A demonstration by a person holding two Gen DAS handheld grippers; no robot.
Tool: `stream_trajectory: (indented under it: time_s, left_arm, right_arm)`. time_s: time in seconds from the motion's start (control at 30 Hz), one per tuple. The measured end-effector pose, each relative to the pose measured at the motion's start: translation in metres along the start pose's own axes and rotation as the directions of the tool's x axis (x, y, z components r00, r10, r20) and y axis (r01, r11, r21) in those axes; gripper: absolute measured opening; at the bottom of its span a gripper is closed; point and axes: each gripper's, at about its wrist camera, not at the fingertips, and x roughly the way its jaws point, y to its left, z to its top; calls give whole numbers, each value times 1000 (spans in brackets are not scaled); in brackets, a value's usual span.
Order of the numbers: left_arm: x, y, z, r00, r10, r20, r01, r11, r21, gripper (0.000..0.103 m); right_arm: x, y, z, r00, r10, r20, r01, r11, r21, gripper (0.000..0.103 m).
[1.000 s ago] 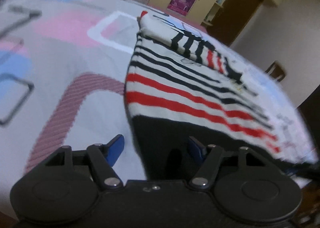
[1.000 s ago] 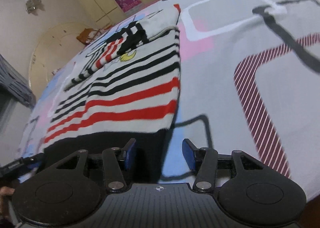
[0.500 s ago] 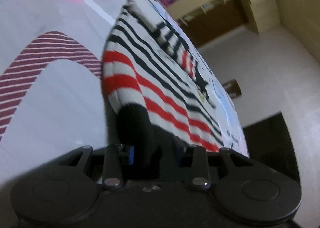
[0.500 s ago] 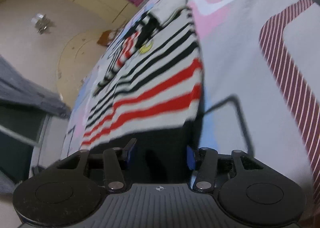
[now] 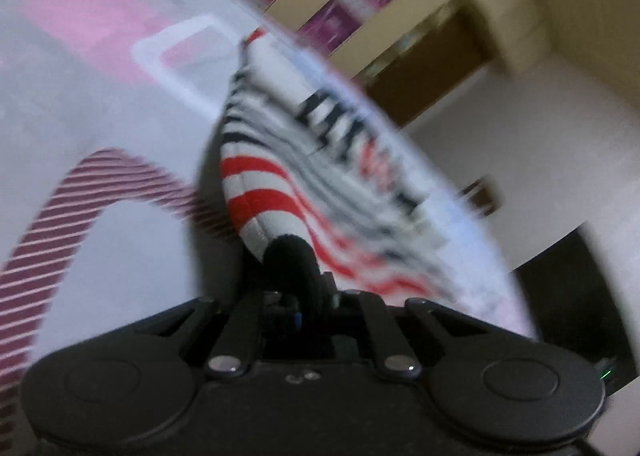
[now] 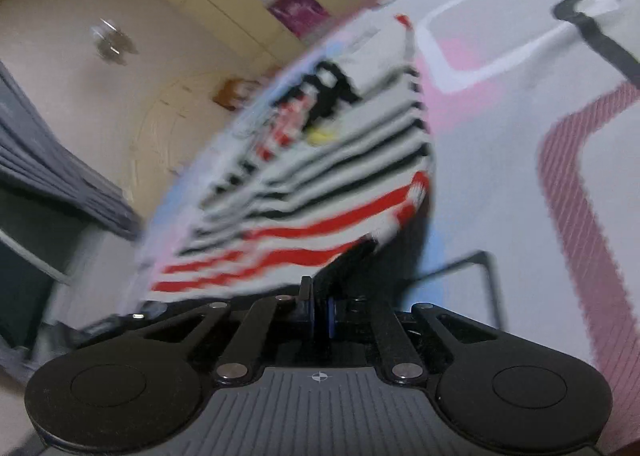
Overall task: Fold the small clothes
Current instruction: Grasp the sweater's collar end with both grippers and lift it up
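Striped garment [image 5: 280, 192], white with black and red bands and a black hem, lies on a patterned bedsheet [image 5: 100, 96]. Left claw [image 5: 298, 296] has just closed and pinches the black hem at the garment's near left corner, which is bunched and raised. Right claw [image 6: 318, 306] has just closed on the black hem at the near right corner [image 6: 352, 256]. Both views are motion-blurred.
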Motion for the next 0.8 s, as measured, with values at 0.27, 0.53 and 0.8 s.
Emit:
stream_trajectory:
  time_s: [0.27, 0.53, 0.8]
  left_arm:
    - [6, 2, -7, 999, 47, 10, -47, 998, -39, 8]
    - [-13, -38, 36, 994, -4, 112, 1, 1000, 28, 7]
    - [29, -77, 138, 981, -101, 166, 90, 993, 73, 8]
  right_arm:
    - [11, -13, -9, 999, -19, -27, 20, 999, 34, 4]
    - [-2, 23, 49, 992, 39, 122, -33, 998, -55, 4]
    - [16, 49, 158, 960, 57, 274, -41, 997, -63, 4]
